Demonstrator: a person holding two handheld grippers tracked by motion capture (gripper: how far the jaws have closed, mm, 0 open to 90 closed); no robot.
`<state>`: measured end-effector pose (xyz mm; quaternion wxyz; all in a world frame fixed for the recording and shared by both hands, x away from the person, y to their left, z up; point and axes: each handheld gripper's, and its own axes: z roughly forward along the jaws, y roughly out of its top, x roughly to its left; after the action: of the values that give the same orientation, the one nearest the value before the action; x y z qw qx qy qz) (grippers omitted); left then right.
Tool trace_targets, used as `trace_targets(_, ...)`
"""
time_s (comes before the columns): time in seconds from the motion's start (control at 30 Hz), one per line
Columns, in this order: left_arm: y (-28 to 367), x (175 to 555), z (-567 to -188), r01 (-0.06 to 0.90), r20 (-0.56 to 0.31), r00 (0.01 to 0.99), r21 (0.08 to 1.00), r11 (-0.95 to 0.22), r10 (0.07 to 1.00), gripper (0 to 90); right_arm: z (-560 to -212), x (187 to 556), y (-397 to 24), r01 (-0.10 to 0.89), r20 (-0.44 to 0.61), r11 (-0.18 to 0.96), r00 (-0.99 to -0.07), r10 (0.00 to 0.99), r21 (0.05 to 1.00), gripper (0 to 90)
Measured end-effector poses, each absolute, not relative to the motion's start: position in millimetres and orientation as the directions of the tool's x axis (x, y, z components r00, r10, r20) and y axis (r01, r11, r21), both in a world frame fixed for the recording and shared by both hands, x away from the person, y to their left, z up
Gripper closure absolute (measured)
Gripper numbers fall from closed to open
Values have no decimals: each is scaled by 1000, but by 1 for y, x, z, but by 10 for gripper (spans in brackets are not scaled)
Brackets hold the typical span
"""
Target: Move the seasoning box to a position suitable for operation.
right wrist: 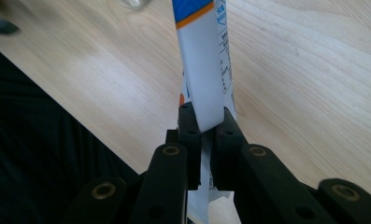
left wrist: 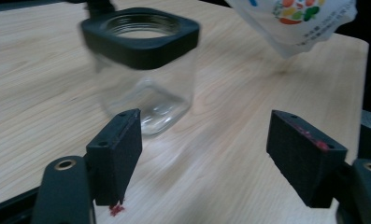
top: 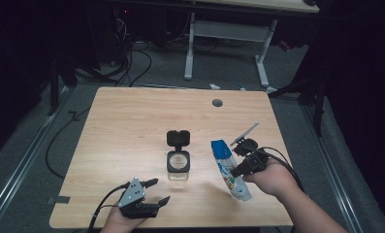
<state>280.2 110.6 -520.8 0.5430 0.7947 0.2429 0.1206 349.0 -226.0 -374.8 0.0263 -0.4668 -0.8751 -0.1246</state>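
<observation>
We see a wooden worktop (top: 132,126), mostly bare. Near its front edge, our left hand-held gripper (top: 158,191) is spread wide, nothing between the jaws. The lidless glass jar (top: 179,164) stands just ahead. Our right hand-held gripper (top: 236,171) pinches a white-and-blue pouch (top: 227,167) beside the jar.

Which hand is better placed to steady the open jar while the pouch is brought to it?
Left. The left gripper is open and empty, with the jar just ahead of it. The right gripper is shut on the pouch.
</observation>
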Motion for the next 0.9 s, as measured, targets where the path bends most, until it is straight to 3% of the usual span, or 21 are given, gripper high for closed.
trace_targets(0.47,45,281,-517,194,-44,893,936,-295,448,188,-367,345,-207,799,194,573,-600,776,181,848)
trace_targets(0.9,19,283,-518,181,-47,904,942,-281,425,153,-361,343,-200,786,170,589,-617,769,187,848)
